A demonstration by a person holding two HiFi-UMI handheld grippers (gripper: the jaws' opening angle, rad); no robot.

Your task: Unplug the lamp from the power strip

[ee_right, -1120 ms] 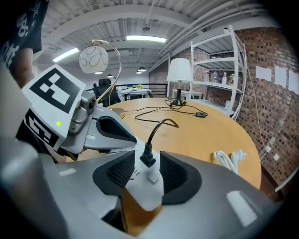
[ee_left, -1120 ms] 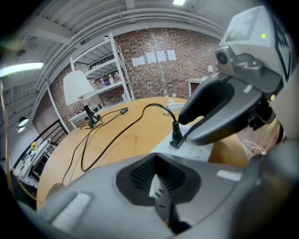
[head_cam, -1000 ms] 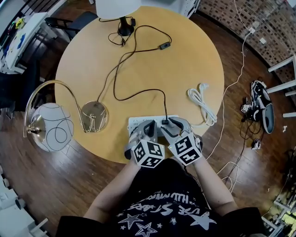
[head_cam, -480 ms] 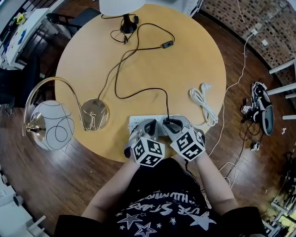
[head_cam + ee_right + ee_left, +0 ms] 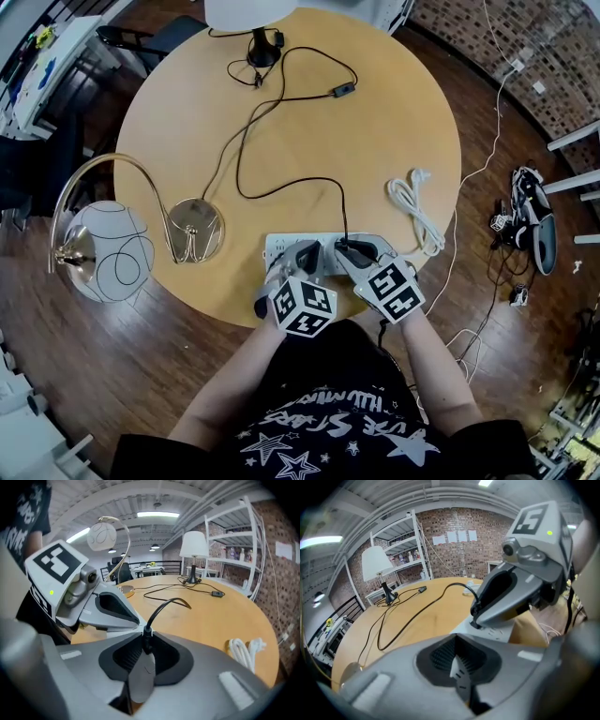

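A white power strip lies near the front edge of the round wooden table. The lamp's black plug stands in it. Its black cord runs back to a white-shaded lamp at the far edge. My right gripper reaches over the strip, its jaws closing with the plug between the pads and touching them. My left gripper rests on the strip just left of it, jaws together with nothing between them. In the left gripper view the right gripper hangs over the strip.
A gold arc lamp with a glass globe overhangs the table's left edge, its base left of the strip. A coiled white cable lies to the right. The cord's inline switch sits far back. Shoes lie on the floor.
The right gripper's jaws have drawn in around the black plug, which stood free between them before. The left gripper has stayed on the strip.
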